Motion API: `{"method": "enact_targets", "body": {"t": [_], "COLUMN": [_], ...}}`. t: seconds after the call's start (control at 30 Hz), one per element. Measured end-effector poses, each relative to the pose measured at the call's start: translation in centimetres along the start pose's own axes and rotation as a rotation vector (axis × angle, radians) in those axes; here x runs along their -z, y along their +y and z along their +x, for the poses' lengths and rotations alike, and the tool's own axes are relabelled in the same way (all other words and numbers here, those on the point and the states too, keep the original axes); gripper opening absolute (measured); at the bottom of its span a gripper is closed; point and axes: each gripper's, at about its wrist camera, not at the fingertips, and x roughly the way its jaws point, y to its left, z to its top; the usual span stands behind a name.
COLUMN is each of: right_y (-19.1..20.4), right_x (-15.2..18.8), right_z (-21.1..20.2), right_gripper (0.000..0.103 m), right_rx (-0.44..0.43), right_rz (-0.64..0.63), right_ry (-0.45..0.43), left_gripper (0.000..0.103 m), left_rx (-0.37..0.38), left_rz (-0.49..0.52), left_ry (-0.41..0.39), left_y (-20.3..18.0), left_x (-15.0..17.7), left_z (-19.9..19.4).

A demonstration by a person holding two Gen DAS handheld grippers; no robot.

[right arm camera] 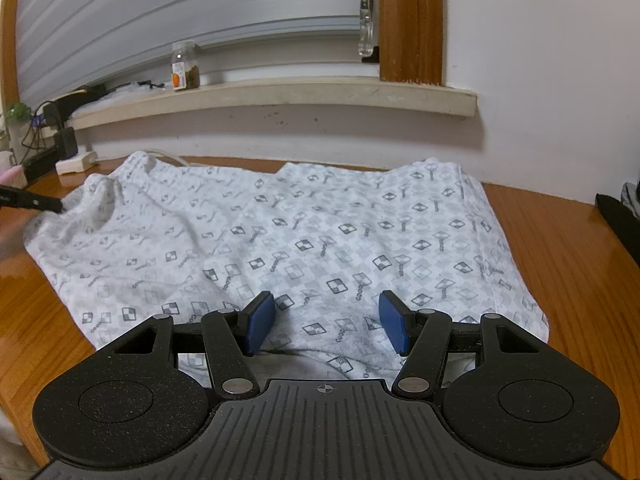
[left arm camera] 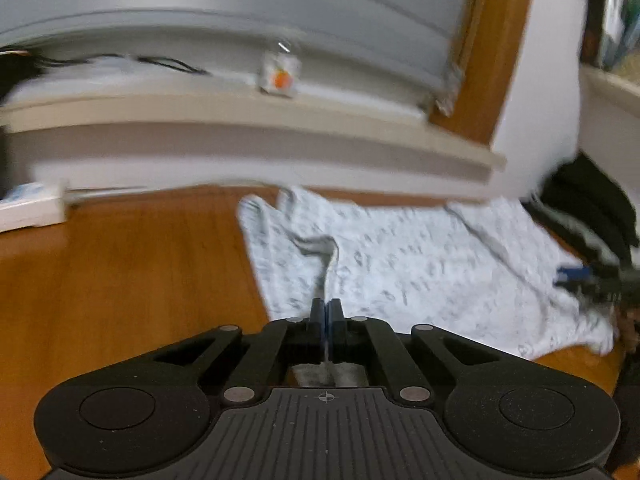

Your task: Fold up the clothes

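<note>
Left wrist view heavily motion-blurred: patterned cloth [left arm camera: 400,268] and windowsill [left arm camera: 240,116] smeared, only the left tool [left arm camera: 327,312] crisp. Right wrist view sharp, evenly lit, soft indoor light, faint glare on counter [right arm camera: 568,248]. Fisheye bending, dark corners.

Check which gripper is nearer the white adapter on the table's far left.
Left. The left gripper, shut on the patterned garment's left corner, is just short of the white adapter; the right gripper hangs open over the garment's near edge, farther away.
</note>
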Motion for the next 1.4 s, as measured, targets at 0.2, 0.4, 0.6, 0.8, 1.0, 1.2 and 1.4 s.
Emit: {"method": "enact_targets", "body": {"t": [0.2,0.4,0.6,0.8,1.0,1.2,1.4], "right_y": [-0.3,-0.4,-0.5,-0.6,-0.7,-0.6,-0.5], "right_x": [0.0,0.0,0.0,0.0,0.0,0.1,0.2], "right_z": [0.2,0.2,0.2,0.2,0.2,0.2,0.1], "right_gripper": [0.058,0.058,0.058,0.058,0.058,0.058,0.058], "right_rx": [-0.016,-0.014,-0.017,-0.018,-0.020,-0.018,-0.009], "right_rz": [-0.009,-0.011,-0.008,-0.007,-0.007,-0.007,-0.010], "right_ry": [-0.002,-0.005,-0.008,-0.010,-0.011,-0.013,-0.019], "left_gripper": [0.002,0.042,0.042,0.038,0.041,0.007,0.007], "left_rx": [-0.023,-0.043,0.005,-0.044,-0.021,-0.060,-0.003], "left_rz": [-0.015,-0.019,-0.018,-0.003,0.056,0.095,0.048], "left_ry": [0.057,0.015,-0.024,-0.116,-0.018,0.006,0.038], "left_y": [0.7,-0.1,-2.2,-3.5,-5.1,-5.1,-3.6], "left_x": [1.0,0.2,0.7,1.2,2.3,3.5,4.2], "left_z": [-0.9,-1.4,-2.5,-4.5,-2.8,-1.7,-4.0]}}
